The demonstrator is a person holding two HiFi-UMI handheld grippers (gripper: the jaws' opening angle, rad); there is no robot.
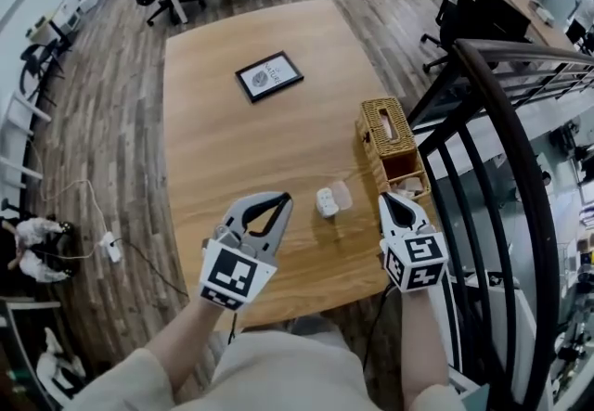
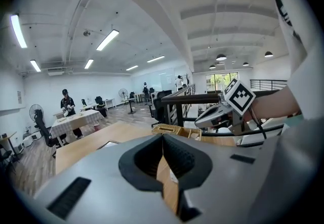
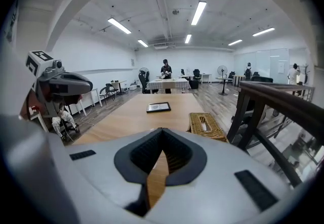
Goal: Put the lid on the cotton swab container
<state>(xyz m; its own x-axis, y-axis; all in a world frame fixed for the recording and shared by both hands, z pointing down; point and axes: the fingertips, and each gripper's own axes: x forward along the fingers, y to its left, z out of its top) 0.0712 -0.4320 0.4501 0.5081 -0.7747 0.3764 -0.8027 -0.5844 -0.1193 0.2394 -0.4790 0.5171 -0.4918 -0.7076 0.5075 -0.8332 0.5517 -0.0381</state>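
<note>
Both tongs are closed tip to tip and hold nothing. They hover over the near edge of the table [image 1: 218,154], the left tongs [image 1: 284,199] and the right tongs [image 1: 388,199] well apart. The white cotton swab container [image 1: 326,203] lies on the table between their tips, touched by neither. Its clear lid [image 1: 342,195] lies just beside it, toward the right tongs. A wicker basket [image 1: 381,124] stands beyond the right tongs.

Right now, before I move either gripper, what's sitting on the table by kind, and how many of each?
picture frame: 1
wicker basket: 1
cotton swab container: 1
clear lid: 1
Total: 4
</note>
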